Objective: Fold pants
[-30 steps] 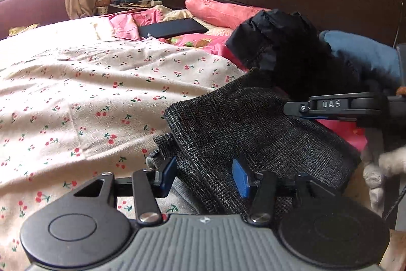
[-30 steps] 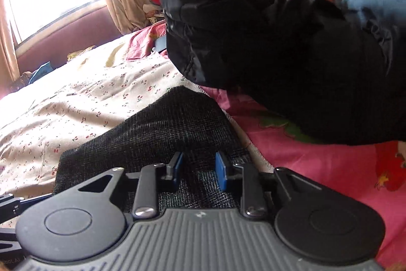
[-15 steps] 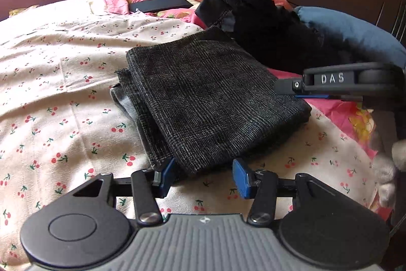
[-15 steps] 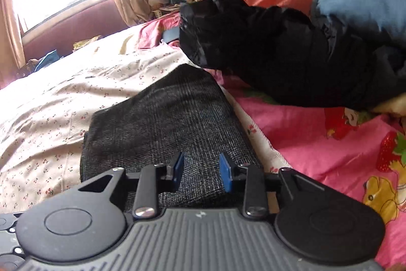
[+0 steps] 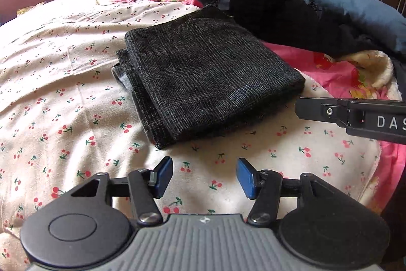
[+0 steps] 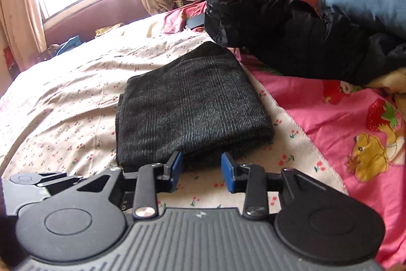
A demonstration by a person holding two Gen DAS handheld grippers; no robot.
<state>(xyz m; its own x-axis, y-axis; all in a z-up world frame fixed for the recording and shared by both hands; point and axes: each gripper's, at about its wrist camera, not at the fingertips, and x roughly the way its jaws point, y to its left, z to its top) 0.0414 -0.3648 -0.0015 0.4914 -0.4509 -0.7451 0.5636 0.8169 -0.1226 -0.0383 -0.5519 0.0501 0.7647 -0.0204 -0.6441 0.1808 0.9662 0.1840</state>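
On the cherry-print bedsheet [image 5: 63, 83] lay the folded dark plaid pants [image 5: 203, 78], a soft, limp stack, probably fairly thick. Both the left gripper [image 5: 204, 178] and right gripper [image 6: 201, 168] had just been opening, empty; the near folded edge looked the best hold.

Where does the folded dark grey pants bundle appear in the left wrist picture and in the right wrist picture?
Left wrist view: the folded pants lie in the centre, on the cherry-print sheet.
Right wrist view: the folded pants lie centre-left, their near edge just beyond the claw pads.
Shared landmark: the black jacket heaped behind the pants, toward the headboard.
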